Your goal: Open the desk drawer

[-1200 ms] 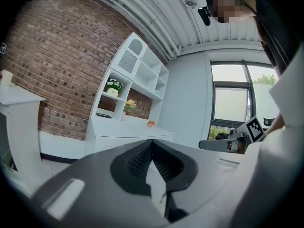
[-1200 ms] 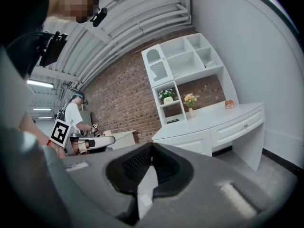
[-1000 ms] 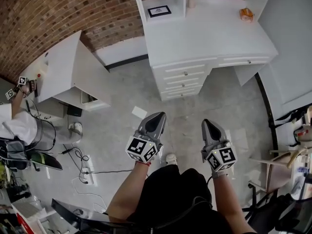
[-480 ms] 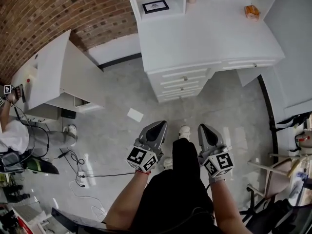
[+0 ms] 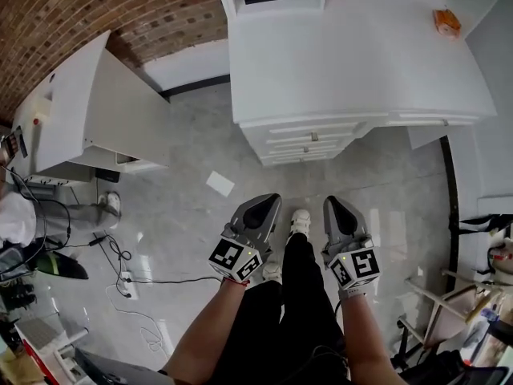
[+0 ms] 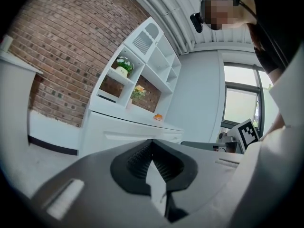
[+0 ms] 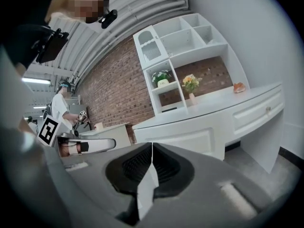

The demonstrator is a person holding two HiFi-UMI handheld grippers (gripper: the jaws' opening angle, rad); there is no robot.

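left gripper [image 5: 266, 202]: jaws closed, empty
right gripper [image 5: 333, 203]: jaws closed, empty
desk drawers [image 5: 309, 137]: upper centre, well beyond both jaw tips (all shut)

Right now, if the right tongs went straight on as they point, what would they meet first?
The right tongs would likely meet the front of the white desk; only open floor lies between, depth unclear.

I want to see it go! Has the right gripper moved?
Yes, a little left: the right gripper now lines up with the drawers.
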